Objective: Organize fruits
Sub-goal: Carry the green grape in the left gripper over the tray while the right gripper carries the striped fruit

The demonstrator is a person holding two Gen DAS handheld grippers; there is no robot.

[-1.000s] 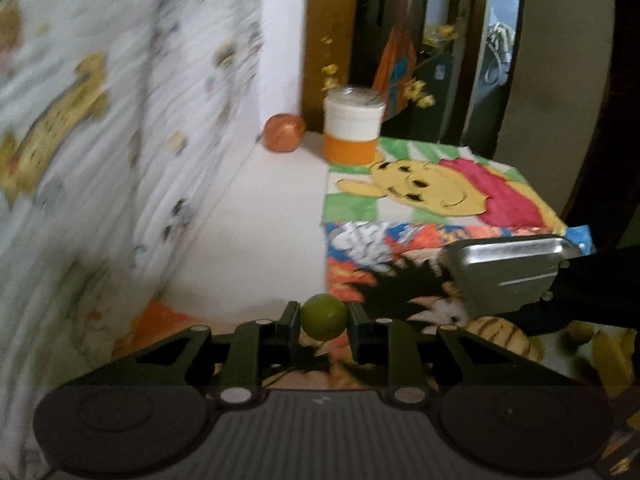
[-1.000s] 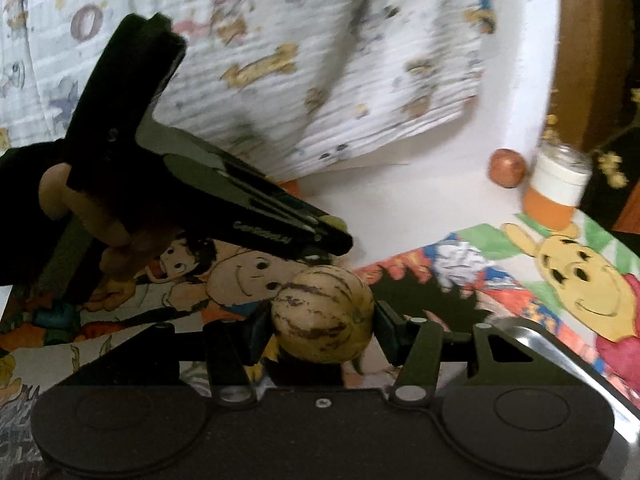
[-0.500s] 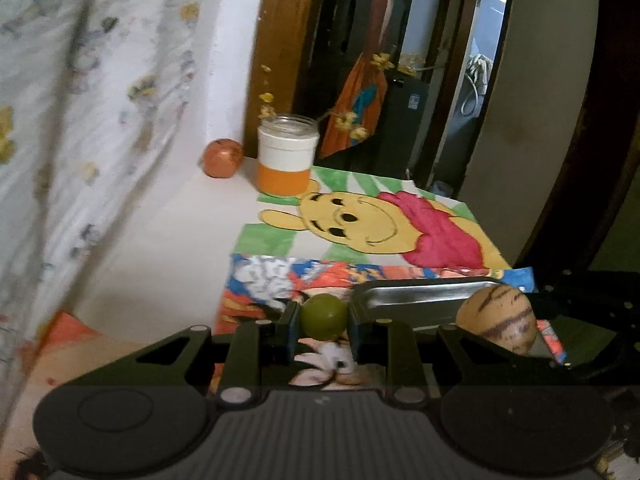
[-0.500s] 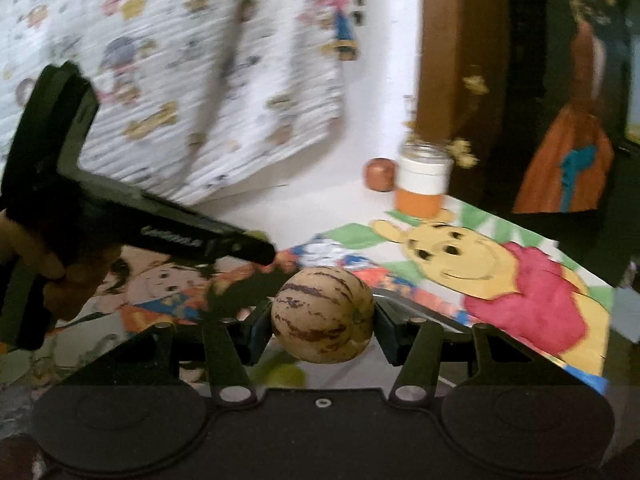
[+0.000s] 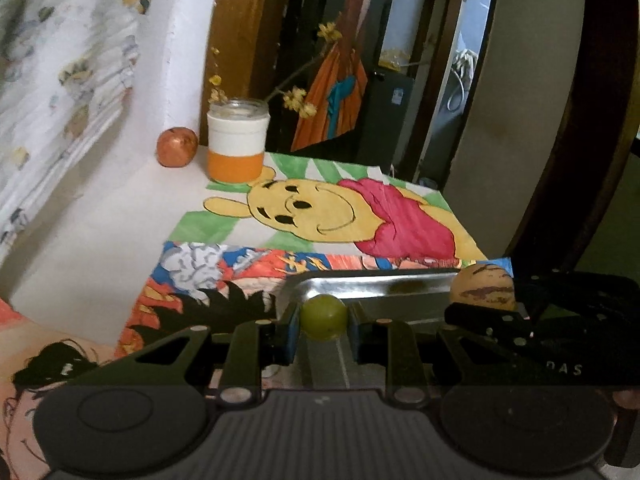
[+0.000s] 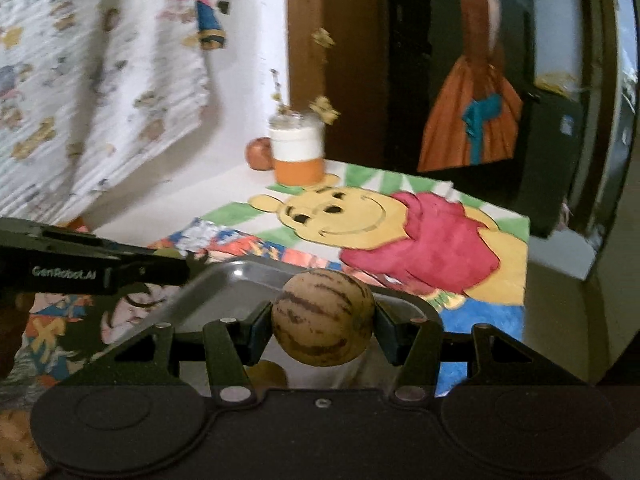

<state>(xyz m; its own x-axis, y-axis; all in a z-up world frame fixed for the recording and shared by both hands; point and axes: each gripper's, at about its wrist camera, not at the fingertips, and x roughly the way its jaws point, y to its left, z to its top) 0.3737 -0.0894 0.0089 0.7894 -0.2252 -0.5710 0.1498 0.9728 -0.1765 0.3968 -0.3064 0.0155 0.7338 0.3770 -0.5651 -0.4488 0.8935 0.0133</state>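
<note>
My left gripper (image 5: 323, 332) is shut on a small round green fruit (image 5: 323, 316) and holds it over the near left edge of a metal tray (image 5: 380, 282). My right gripper (image 6: 323, 330) is shut on a tan melon with dark stripes (image 6: 323, 316) and holds it above the same tray (image 6: 224, 284). In the left wrist view the striped melon (image 5: 482, 282) shows at the tray's right end. In the right wrist view the left gripper's body (image 6: 92, 266) reaches in from the left.
A white and orange jar (image 5: 237, 140) with dried flowers and a red fruit (image 5: 177, 146) stand at the table's far corner. Cartoon pictures (image 5: 352, 216) cover the table. A patterned cloth (image 5: 60, 80) hangs on the left. A brownish fruit (image 6: 16, 444) lies at lower left.
Both grippers have swung right and forward with their fruits, from beside the patterned cloth to over the metal tray. Both stay shut on their fruit.
</note>
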